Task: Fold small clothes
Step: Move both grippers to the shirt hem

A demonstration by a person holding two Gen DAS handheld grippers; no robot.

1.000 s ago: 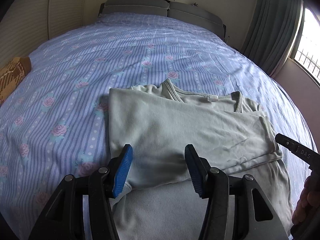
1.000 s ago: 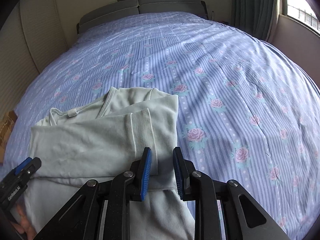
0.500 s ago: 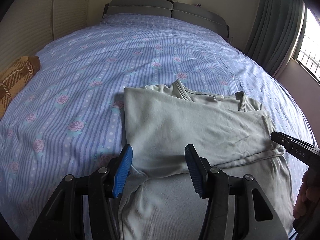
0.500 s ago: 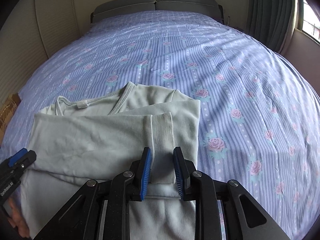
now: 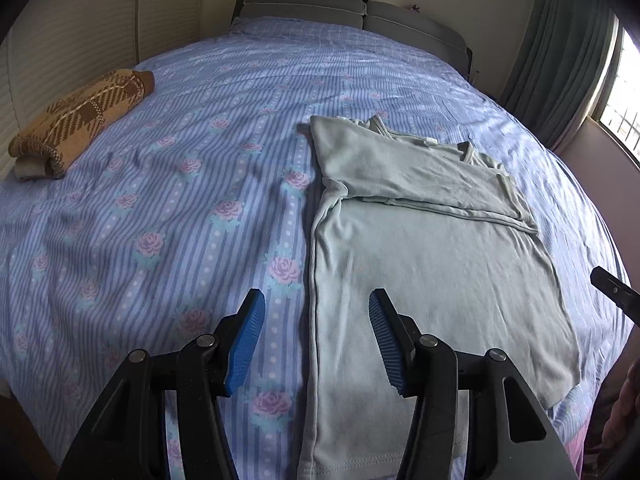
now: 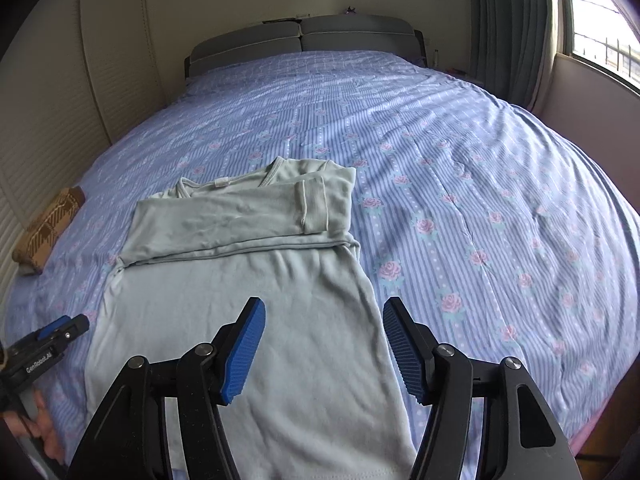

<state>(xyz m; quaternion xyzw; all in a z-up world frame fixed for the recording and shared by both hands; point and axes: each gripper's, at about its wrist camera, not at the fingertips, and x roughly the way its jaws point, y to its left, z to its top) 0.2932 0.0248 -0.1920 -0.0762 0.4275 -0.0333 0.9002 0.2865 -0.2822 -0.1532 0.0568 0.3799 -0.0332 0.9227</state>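
A pale green long-sleeved shirt (image 5: 432,264) lies flat on the bed, collar at the far end, both sleeves folded across the chest. It also shows in the right wrist view (image 6: 256,304). My left gripper (image 5: 316,340) is open and empty above the shirt's left edge near the hem. My right gripper (image 6: 324,344) is open and empty above the shirt's right edge near the hem. The hem runs under both grippers at the near edge of the bed.
The bed (image 5: 160,208) has a blue striped cover with pink roses. A folded brown plaid garment (image 5: 80,124) lies at the far left, also seen in the right wrist view (image 6: 48,228). A grey headboard (image 6: 304,40) stands at the back, and a window with curtains (image 6: 520,32) is at the right.
Both grippers have pulled back from the folded sleeves towards the hem. The right gripper has let go of the sleeve cuff and opened wide. The sleeves stay folded across the chest.
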